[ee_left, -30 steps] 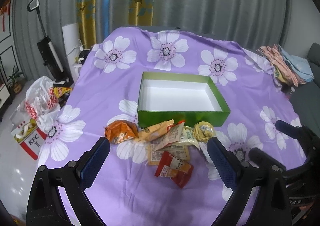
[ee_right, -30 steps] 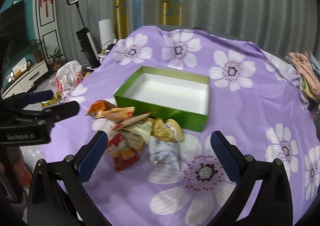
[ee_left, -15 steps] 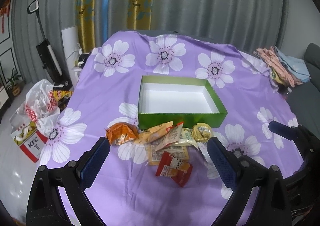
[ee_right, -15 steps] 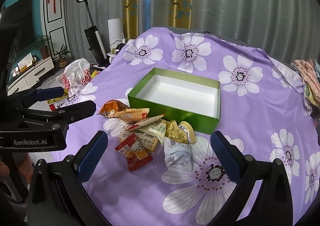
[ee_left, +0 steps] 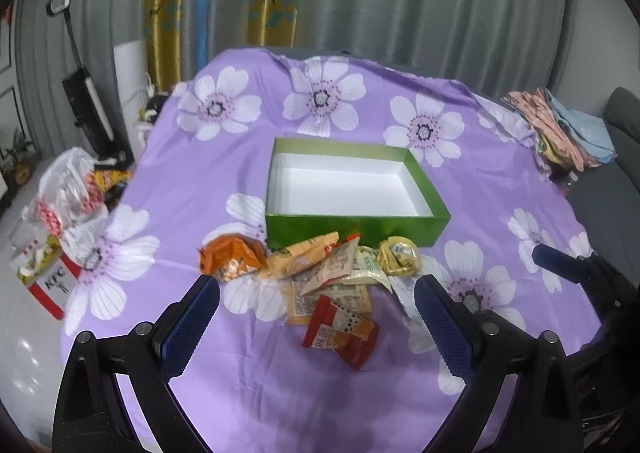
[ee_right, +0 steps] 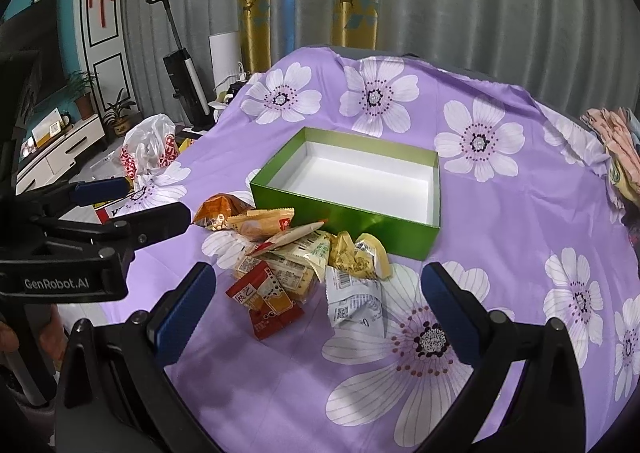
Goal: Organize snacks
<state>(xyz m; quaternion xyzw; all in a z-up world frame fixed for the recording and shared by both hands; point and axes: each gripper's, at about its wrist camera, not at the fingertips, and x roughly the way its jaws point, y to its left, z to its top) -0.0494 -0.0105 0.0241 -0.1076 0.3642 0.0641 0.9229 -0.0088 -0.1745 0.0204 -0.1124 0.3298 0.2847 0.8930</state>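
An empty green box (ee_left: 352, 227) with a white inside stands on the purple flowered cloth; it also shows in the right wrist view (ee_right: 340, 213). A pile of snack packets (ee_left: 320, 273) lies in front of it, with an orange packet (ee_left: 230, 259) at its left and a red packet (ee_left: 340, 333) nearest me. In the right wrist view the red packet (ee_right: 266, 299) and a white packet (ee_right: 354, 299) lie at the near edge of the pile. My left gripper (ee_left: 318, 327) is open and empty, above the table before the pile. My right gripper (ee_right: 320, 313) is open and empty, to the right.
A stack of folded clothes (ee_left: 564, 129) lies at the table's far right. On the floor to the left are a plastic bag (ee_left: 68, 193) and a KFC box (ee_left: 52, 285). A stick vacuum (ee_right: 180, 65) leans by the curtain.
Both grippers have drawn back and up from the table a little, so the box and pile look farther and more of the cloth shows. Both stay open. The snacks have not moved.
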